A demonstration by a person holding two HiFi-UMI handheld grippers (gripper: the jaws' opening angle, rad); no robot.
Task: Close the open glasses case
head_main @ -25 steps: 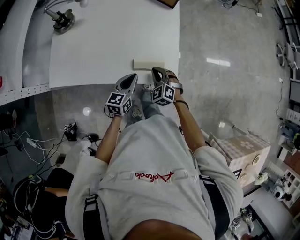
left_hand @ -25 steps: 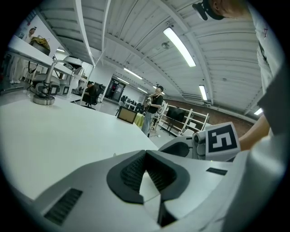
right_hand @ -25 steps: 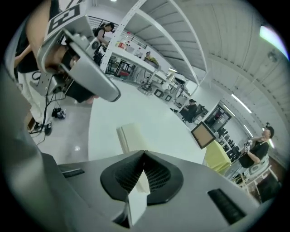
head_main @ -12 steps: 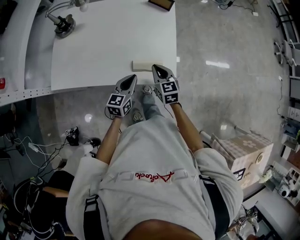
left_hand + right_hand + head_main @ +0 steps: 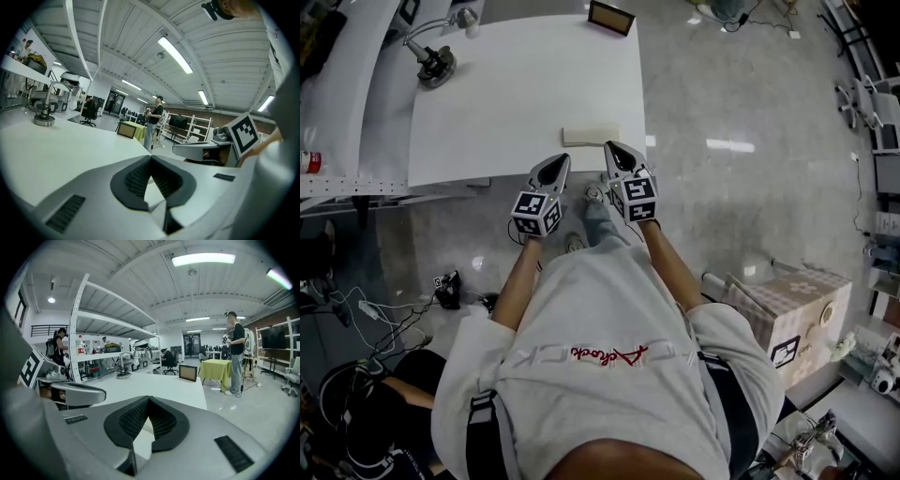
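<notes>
Glasses case (image 5: pixel 591 135): a pale, flat bar lying on the white tabletop (image 5: pixel 516 94), just inside its near edge and straight ahead of both tools. From the head view it looks low and even, so the lid is probably already down, though it is too small to be sure.

That would explain why the left tongs (image 5: pixel 562 159) and right tongs (image 5: pixel 611 147) hang side by side over the tabletop's edge, near the case but apart from it. Each pair is pressed together with nothing between the pads, as if drawn back after the work.

Compared with a second ago, both tools sit higher. The right one has rolled, so its marker cube (image 5: pixel 636 199) shows a different face. The case has not moved on the tabletop.
</notes>
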